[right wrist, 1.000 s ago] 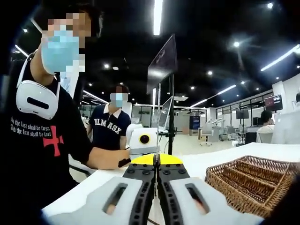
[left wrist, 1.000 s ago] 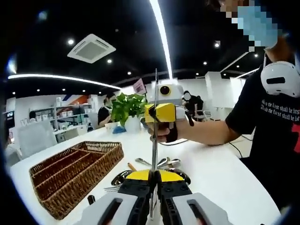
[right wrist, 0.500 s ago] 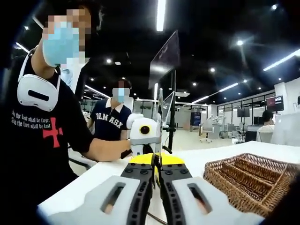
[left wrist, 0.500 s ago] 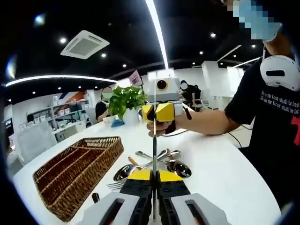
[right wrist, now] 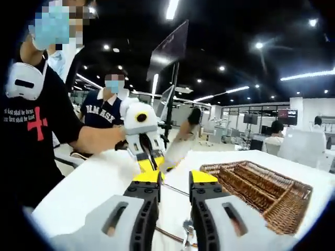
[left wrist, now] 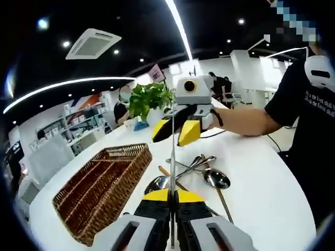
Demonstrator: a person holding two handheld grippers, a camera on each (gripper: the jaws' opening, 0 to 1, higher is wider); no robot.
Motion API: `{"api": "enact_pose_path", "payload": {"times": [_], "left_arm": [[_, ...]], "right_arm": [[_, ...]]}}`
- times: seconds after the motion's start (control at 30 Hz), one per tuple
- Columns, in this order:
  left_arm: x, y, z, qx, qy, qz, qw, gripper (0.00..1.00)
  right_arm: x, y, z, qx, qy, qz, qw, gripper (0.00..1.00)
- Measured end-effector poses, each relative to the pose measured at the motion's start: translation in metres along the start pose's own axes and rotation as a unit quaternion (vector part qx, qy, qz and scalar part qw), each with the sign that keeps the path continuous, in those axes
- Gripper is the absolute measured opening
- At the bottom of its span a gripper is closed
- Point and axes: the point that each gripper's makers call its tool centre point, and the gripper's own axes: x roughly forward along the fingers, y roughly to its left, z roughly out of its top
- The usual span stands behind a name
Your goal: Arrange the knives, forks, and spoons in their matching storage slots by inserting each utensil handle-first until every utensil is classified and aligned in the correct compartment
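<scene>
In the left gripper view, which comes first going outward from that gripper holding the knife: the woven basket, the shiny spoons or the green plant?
1. Shiny metal spoons: on the white table just beyond the left gripper, slightly right.
2. Brown woven wicker basket: to the left; its near corner is about as close as the spoons, so this ranking is loose.
3. Green leafy potted plant: farthest, at the table's far end.

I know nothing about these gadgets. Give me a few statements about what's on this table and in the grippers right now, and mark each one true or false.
1. The left gripper clamps a knife. True.
2. The wicker tray is full of cutlery. False: its compartments look bare.
3. Spoons lie loose on the white table. True.
4. The right gripper is shut. False: its fingers stand apart, holding nothing.
5. A green plant stands beyond the tray. True.
</scene>
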Motion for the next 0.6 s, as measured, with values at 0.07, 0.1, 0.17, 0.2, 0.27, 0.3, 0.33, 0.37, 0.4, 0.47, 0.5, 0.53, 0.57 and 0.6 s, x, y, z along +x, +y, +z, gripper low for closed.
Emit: {"api": "enact_pose_path", "payload": {"times": [0.07,0.1,0.17,0.2,0.27,0.3,0.33,0.37,0.4,0.47,0.5,0.53,0.57,0.6], "left_arm": [[-0.005,0.003,0.004,0.013,0.012,0.004,0.9998,0.01],[-0.006,0.005,0.006,0.02,0.019,0.004,0.9996,0.01],[-0.007,0.007,0.007,0.03,0.034,0.003,0.999,0.01],[-0.007,0.008,0.006,0.032,0.04,0.002,0.9987,0.01],[-0.005,0.01,0.005,0.038,0.054,0.0,0.9978,0.01],[-0.005,0.01,0.005,0.039,0.058,-0.001,0.9976,0.01],[-0.004,0.011,0.004,0.04,0.066,-0.003,0.997,0.01],[-0.003,0.012,0.004,0.041,0.068,-0.004,0.9968,0.01],[-0.003,0.012,0.004,0.041,0.07,-0.004,0.9967,0.01],[-0.001,0.013,0.004,0.044,0.076,-0.005,0.9961,0.01],[-0.001,0.013,0.004,0.044,0.078,-0.005,0.996,0.01],[0.0,0.014,0.003,0.049,0.084,-0.005,0.9953,0.01],[0.0,0.014,0.002,0.053,0.087,-0.005,0.9948,0.01],[0.001,0.015,0.002,0.059,0.091,-0.008,0.994,0.01]], "right_arm": [[-0.004,-0.003,-0.009,-0.004,0.014,-0.018,0.9997,0.47],[-0.006,-0.002,-0.013,-0.007,0.028,-0.018,0.9994,0.53],[-0.009,-0.009,-0.015,-0.011,0.032,-0.04,0.9986,0.66],[-0.012,-0.014,-0.016,-0.006,0.035,-0.057,0.9977,0.72],[-0.018,-0.021,-0.019,-0.008,0.036,-0.079,0.9961,0.86],[-0.02,-0.023,-0.02,-0.007,0.039,-0.088,0.9953,0.91],[-0.029,-0.032,-0.025,-0.004,0.048,-0.113,0.9924,0.97],[-0.032,-0.034,-0.026,-0.004,0.048,-0.12,0.9916,1.0],[-0.039,-0.038,-0.029,0.0,0.054,-0.13,0.99,1.0],[-0.055,-0.053,-0.034,0.007,0.056,-0.172,0.9835,1.0],[-0.058,-0.054,-0.034,0.006,0.054,-0.172,0.9835,1.0],[-0.06,-0.055,-0.035,0.005,0.053,-0.172,0.9836,1.0],[-0.065,-0.057,-0.037,0.007,0.051,-0.176,0.983,1.0],[-0.074,-0.064,-0.044,0.006,0.048,-0.191,0.9805,1.0]]}}
